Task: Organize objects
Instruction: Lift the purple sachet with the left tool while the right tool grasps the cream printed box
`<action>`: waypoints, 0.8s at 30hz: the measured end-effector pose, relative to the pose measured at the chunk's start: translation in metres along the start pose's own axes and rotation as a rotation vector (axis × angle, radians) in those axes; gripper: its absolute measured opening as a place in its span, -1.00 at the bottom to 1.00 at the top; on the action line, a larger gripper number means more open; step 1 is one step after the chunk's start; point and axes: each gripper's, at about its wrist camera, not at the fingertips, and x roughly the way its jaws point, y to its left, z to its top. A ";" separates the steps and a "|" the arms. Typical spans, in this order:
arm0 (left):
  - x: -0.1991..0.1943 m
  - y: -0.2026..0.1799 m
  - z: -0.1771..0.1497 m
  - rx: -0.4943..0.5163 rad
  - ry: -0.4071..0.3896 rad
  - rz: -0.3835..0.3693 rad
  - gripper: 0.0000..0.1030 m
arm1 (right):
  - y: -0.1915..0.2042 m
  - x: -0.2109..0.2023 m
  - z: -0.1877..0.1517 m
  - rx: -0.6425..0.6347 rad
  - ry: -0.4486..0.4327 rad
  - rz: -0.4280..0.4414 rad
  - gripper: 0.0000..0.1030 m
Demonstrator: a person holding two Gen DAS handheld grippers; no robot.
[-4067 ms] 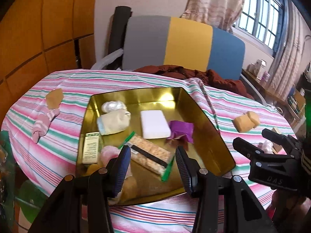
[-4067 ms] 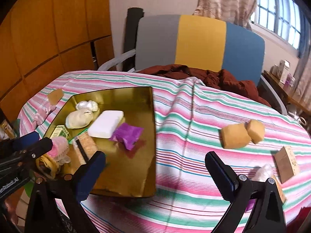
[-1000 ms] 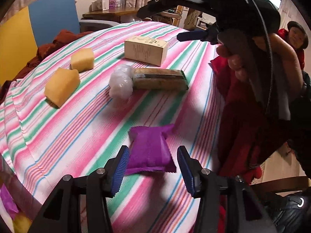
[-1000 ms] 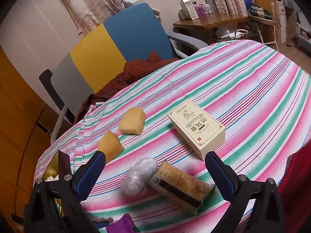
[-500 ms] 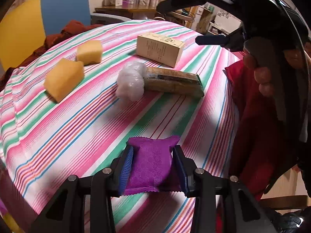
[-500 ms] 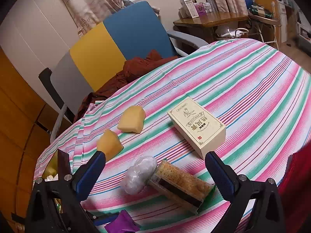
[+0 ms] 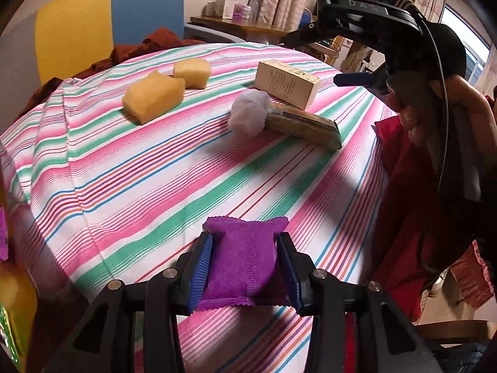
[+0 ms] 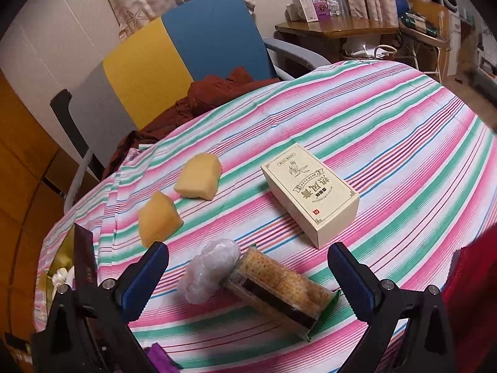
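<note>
Left wrist view, claw: our left claw [image 7: 245, 275] is clenched on the purple crinkle-edged foil sachet [image 7: 243, 264], both blue ribbed pads pressing its sides, at the near edge of the worktop [image 7: 130, 186] with its pink, green and white striped cloth.
Left wrist view, far side: two yellow sponge blocks [image 7: 152, 96], a white crumpled plastic ball [image 7: 248, 115], a long clear-wrapped cracker pack [image 7: 303, 127] and a cream cardboard box [image 7: 287, 84] lie in a loose group well apart from the sachet.
Left wrist view, right: a hand [image 7: 435, 108] holds the other gripper's black body above the worktop's right edge.
Step in hand: we judge this to be the grip on the sachet before carrying it off; we should squeeze gently, since the soft pack buckles, and lift straight so the crimped ends clear the cloth.
Right wrist view, claw: our right claw [image 8: 248, 283] stands released and wide, grasping nothing, hovering over the plastic ball [image 8: 209, 269] and cracker pack [image 8: 279, 292].
Right wrist view, only here: the box's printed top [image 8: 310, 192], and at far left the rim of a gold metal tin [image 8: 62, 255] holding small things; a purple scrap [image 8: 158, 357] at the bottom edge may be the sachet.
Left wrist view, only here: the grip itself and the holding hand.
</note>
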 end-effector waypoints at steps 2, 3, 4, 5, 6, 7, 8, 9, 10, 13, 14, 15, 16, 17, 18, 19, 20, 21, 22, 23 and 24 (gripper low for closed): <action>-0.003 -0.001 -0.003 0.003 -0.011 0.018 -0.16 | -0.002 0.000 0.000 0.009 -0.001 0.000 1.00; -0.004 0.000 -0.005 -0.003 -0.015 0.020 -0.16 | -0.003 0.000 0.001 0.016 -0.001 -0.001 1.00; -0.006 0.002 -0.006 -0.011 -0.019 0.021 -0.16 | -0.004 0.000 0.001 0.025 -0.001 -0.002 0.99; -0.007 0.004 -0.008 -0.023 -0.025 0.020 -0.16 | -0.005 0.000 0.001 0.031 0.005 0.014 1.00; -0.008 0.005 -0.009 -0.033 -0.030 0.019 -0.16 | -0.004 0.002 0.001 0.031 0.014 0.026 0.99; -0.008 0.007 -0.011 -0.049 -0.039 0.014 -0.17 | -0.004 0.003 0.001 0.030 0.023 0.030 1.00; -0.009 0.008 -0.013 -0.058 -0.045 0.012 -0.17 | -0.002 0.006 0.001 0.019 0.037 0.020 1.00; -0.010 0.008 -0.014 -0.062 -0.051 0.008 -0.17 | 0.000 0.007 0.000 0.006 0.045 0.009 1.00; -0.010 0.009 -0.015 -0.063 -0.053 0.004 -0.16 | 0.002 0.009 0.000 -0.004 0.050 0.001 1.00; -0.008 0.010 -0.013 -0.063 -0.051 -0.009 -0.16 | 0.003 0.007 0.000 -0.010 0.043 -0.014 1.00; -0.008 0.011 -0.012 -0.061 -0.052 -0.011 -0.16 | 0.002 0.007 0.002 -0.007 0.054 -0.017 1.00; -0.007 0.011 -0.012 -0.063 -0.053 -0.014 -0.16 | 0.001 0.009 0.004 -0.005 0.069 -0.018 1.00; -0.008 0.011 -0.012 -0.065 -0.055 -0.017 -0.16 | 0.001 0.010 0.008 -0.010 0.074 -0.028 1.00; -0.007 0.011 -0.012 -0.065 -0.057 -0.017 -0.16 | 0.000 0.009 0.013 -0.023 0.070 -0.052 0.99; -0.007 0.010 -0.012 -0.060 -0.062 -0.014 -0.16 | 0.001 0.009 0.020 -0.041 0.066 -0.071 1.00; -0.007 0.010 -0.012 -0.055 -0.064 -0.011 -0.16 | 0.001 0.009 0.028 -0.055 0.061 -0.081 1.00; -0.007 0.009 -0.012 -0.047 -0.069 -0.005 -0.16 | 0.001 0.011 0.037 -0.074 0.062 -0.095 1.00; -0.007 0.008 -0.012 -0.045 -0.071 -0.002 -0.16 | 0.001 0.017 0.045 -0.104 0.072 -0.123 1.00; -0.007 0.008 -0.012 -0.044 -0.073 -0.002 -0.16 | 0.001 0.023 0.051 -0.131 0.074 -0.159 1.00; -0.007 0.008 -0.012 -0.043 -0.073 -0.002 -0.16 | -0.002 0.037 0.058 -0.165 0.106 -0.200 1.00; -0.006 0.008 -0.012 -0.045 -0.075 -0.003 -0.16 | -0.004 0.050 0.061 -0.178 0.151 -0.212 1.00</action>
